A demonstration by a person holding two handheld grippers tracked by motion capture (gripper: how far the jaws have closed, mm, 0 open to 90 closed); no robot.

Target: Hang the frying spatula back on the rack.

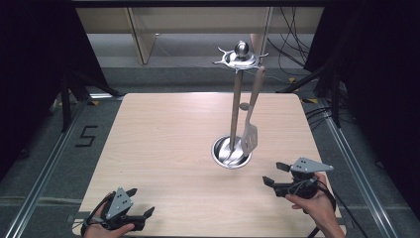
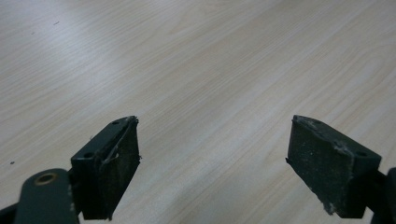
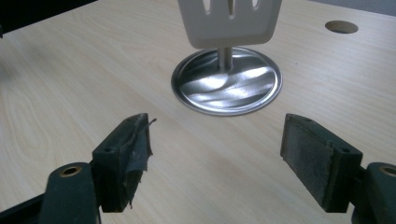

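Right tool (image 3: 217, 149), jaws apart, faces the hanging spatula (image 3: 229, 21); left tool (image 2: 212, 163) faces bare table (image 2: 196, 56).

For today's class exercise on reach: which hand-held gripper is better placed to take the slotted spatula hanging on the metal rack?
The right hand-held gripper: its open jaws face the slotted spatula and the rack's base close by. The left hand-held gripper sits at the table's near left corner, facing bare wood.

A laboratory recording bay is indicated: a bare wooden table (image 1: 163, 148) is enclosed by black curtains (image 1: 29, 74), flanked by aluminium floor rails (image 1: 44, 173), with loose cables (image 1: 292, 44) and a taped floor numeral (image 1: 86, 136) behind.
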